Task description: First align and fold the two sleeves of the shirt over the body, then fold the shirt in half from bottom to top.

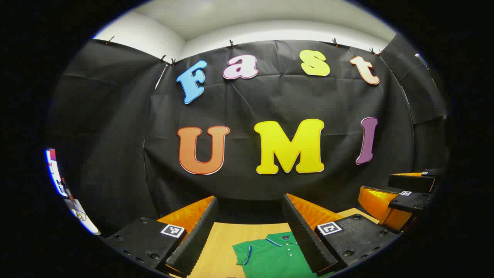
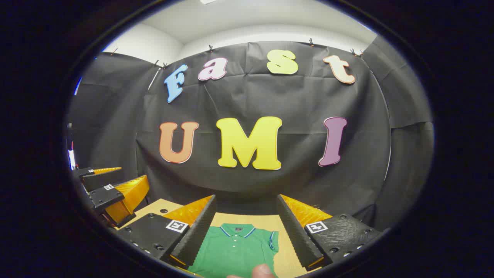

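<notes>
A green polo shirt (image 1: 276,255) with striped trim on collar and cuffs lies flat on the wooden table (image 1: 220,239), collar toward the wall. In the left gripper view, my left gripper (image 1: 251,199) is held open above the table, and the shirt's collar and one short sleeve show between its fingers. My right gripper (image 2: 246,197) is also open, above the shirt (image 2: 235,247); the collar, button placket and other sleeve lie between its fingers. Neither gripper touches the cloth. Each view shows the other gripper off to the side: the right gripper (image 1: 389,191) and the left gripper (image 2: 115,181).
The black cloth wall (image 2: 247,96) hangs just behind the table's far edge. A fingertip (image 2: 262,271) shows at the bottom of the right gripper view. Bare tabletop (image 2: 285,251) borders the shirt on both sides.
</notes>
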{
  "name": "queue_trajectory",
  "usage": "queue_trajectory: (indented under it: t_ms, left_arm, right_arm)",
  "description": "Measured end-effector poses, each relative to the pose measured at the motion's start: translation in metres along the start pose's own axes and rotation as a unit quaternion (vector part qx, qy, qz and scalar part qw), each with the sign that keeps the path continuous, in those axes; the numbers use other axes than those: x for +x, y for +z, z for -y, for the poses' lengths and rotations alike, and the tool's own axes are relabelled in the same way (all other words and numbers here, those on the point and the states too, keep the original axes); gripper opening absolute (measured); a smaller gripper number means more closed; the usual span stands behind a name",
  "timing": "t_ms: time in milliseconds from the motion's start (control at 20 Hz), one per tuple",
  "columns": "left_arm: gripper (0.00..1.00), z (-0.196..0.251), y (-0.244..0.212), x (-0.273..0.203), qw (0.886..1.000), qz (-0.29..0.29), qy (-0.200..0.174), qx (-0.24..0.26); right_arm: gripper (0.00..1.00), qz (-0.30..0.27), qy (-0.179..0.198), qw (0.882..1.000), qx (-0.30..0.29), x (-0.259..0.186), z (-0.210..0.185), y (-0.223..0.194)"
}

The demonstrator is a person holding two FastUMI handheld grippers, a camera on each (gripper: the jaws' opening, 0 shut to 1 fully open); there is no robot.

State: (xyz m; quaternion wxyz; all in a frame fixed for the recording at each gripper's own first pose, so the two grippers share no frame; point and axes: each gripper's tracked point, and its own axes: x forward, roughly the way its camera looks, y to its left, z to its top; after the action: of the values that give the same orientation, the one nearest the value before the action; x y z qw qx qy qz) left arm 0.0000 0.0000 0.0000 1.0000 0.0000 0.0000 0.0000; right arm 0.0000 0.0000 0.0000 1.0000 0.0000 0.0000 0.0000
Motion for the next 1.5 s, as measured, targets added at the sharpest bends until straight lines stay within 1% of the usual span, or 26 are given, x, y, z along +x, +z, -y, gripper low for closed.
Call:
queue_trajectory:
  t_ms: [200, 300, 750, 800, 900, 1150, 1350, 1500]
  left_arm:
    - [1.0, 0.003, -0.007, 0.002, 1.0, -0.011, -0.008, -0.003]
    - [1.0, 0.0, -0.008, 0.001, 1.0, -0.013, -0.004, 0.004]
    - [1.0, -0.009, -0.013, 0.0, 1.0, -0.019, 0.011, 0.011]
    - [1.0, -0.011, -0.011, -0.001, 1.0, -0.017, 0.013, 0.015]
    - [1.0, -0.012, -0.01, 0.001, 1.0, -0.014, 0.016, 0.02]
    - [1.0, -0.017, -0.011, 0.002, 1.0, -0.014, 0.021, 0.014]
    - [1.0, -0.019, -0.018, 0.004, 1.0, -0.016, 0.022, 0.013]
    - [1.0, -0.014, -0.024, 0.005, 1.0, -0.02, 0.013, 0.007]
  right_arm:
    - [0.96, -0.011, -0.012, 1.0, 0.007, -0.001, 0.007, -0.007]
    - [0.94, -0.01, -0.016, 1.0, 0.008, -0.001, 0.008, -0.007]
    - [0.96, -0.003, -0.006, 1.0, 0.002, -0.002, -0.004, -0.006]
    - [0.94, -0.002, -0.004, 1.0, 0.001, -0.001, -0.004, -0.006]
    - [0.95, -0.002, -0.003, 1.0, 0.002, 0.0, -0.003, -0.007]
    - [0.96, -0.013, -0.006, 1.0, -0.003, 0.009, 0.004, -0.011]
    - [0.95, -0.031, -0.01, 0.999, -0.015, 0.019, 0.01, -0.028]
    - [0.95, -0.059, -0.016, 0.998, -0.011, 0.03, 0.02, -0.053]
